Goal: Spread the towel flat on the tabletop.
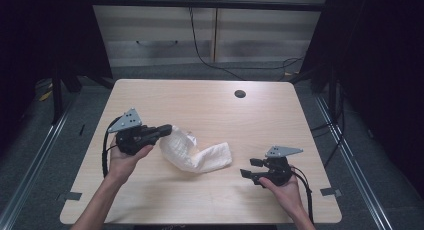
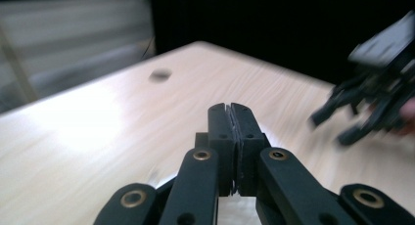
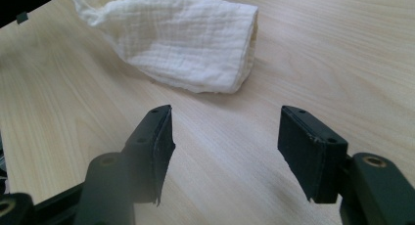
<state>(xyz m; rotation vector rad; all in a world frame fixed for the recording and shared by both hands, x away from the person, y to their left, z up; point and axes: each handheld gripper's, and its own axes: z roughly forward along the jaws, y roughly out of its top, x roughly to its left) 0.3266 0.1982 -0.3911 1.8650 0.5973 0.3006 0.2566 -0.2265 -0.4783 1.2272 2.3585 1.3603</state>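
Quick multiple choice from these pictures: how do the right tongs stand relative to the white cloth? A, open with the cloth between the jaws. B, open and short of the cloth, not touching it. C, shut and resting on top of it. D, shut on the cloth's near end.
B: the right tongs have their jaws spread apart over bare table, with the white cloth lying beyond them, untouched.

Cloth [image 1: 197,152]: a white, finely woven piece with a crinkled grid texture, lying crumpled on the worktop [image 1: 210,110] near its middle, slightly toward the near edge. Its left portion is bunched and raised; the right portion runs out as a flattened, loosely rolled band ending in a folded, open edge. In the right gripper view the cloth [image 3: 186,44] shows this rounded end resting flat on the wood.
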